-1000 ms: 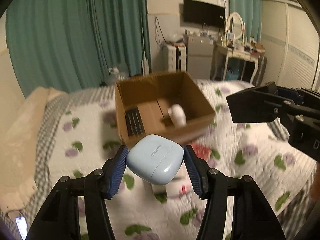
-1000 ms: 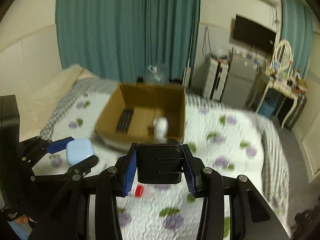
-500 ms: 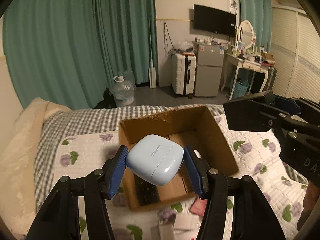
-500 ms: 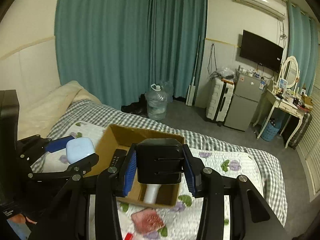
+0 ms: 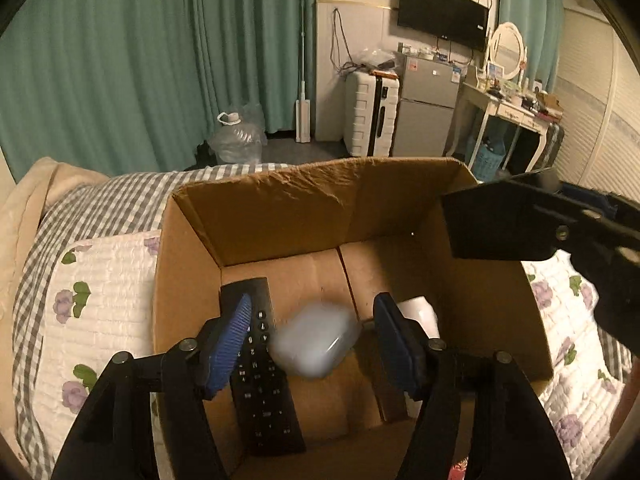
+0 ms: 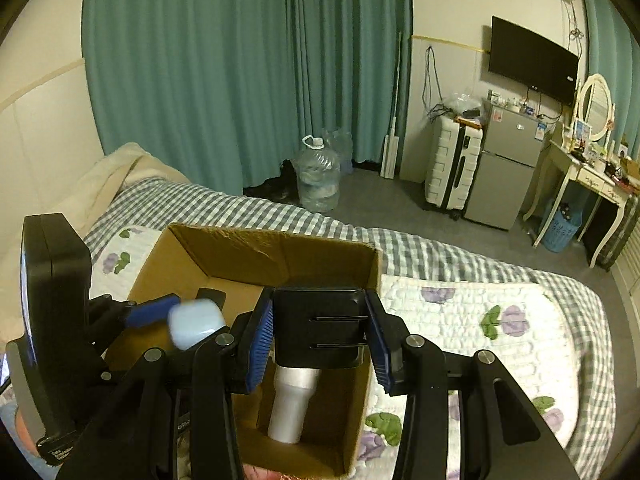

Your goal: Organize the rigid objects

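My left gripper is open over the cardboard box. The light blue earbud case is blurred between the spread fingers, touching neither, above the box floor. It also shows in the right wrist view. A black remote lies on the box floor at left and a white bottle at right. My right gripper is shut on a black box-shaped object above the cardboard box, over the white bottle.
The box sits on a bed with a floral quilt and checked blanket. A red item lies on the quilt by the box's near right corner. Beyond the bed are a water jug, suitcase, fridge and dressing table.
Both grippers moved forward over the box. My left gripper opened and let go of the earbud case, which is now loose and blurred between the fingers. The right grip is unchanged.
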Demonstrator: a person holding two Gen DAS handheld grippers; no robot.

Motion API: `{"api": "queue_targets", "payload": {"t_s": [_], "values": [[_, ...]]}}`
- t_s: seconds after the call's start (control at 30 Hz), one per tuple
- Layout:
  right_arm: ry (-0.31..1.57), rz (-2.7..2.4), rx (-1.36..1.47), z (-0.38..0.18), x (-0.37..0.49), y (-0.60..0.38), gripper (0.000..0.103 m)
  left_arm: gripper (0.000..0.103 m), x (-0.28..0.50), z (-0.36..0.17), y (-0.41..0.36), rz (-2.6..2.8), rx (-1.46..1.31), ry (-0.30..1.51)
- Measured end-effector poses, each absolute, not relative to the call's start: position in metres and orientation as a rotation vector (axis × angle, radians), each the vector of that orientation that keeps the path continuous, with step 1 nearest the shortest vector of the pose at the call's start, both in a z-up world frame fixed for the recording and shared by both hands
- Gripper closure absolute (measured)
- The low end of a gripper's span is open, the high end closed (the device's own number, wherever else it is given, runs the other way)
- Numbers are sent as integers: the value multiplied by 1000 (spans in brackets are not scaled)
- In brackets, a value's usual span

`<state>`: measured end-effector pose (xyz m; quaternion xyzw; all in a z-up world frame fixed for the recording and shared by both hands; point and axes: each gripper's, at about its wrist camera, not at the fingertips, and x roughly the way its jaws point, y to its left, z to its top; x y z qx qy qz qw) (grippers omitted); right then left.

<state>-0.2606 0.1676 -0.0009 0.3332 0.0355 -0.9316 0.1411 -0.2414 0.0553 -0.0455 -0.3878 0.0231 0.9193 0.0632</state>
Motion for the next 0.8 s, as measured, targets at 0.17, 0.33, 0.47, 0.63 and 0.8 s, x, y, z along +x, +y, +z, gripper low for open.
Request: {"api": "queue_targets", "payload": {"t_s": [0.17, 0.33, 0.47, 0.63, 0.8], "values": [[93, -2681, 957, -8, -273, 159, 61, 36, -242, -44, 51, 2821, -1160, 142], [70, -2676, 977, -21, -286, 155, 61, 36, -240, -43, 42, 2830, -1163, 127], [43, -2690, 981, -29, -293, 155, 60, 36, -232, -37, 40, 2844, -1149, 134], [58, -2727, 935, -10, -283, 159, 36, 36, -214, -19, 37, 2868, -1118, 152], [76, -2763, 896, 30, -244, 164, 31, 33, -176, 17, 30, 2895, -1037, 145]]}}
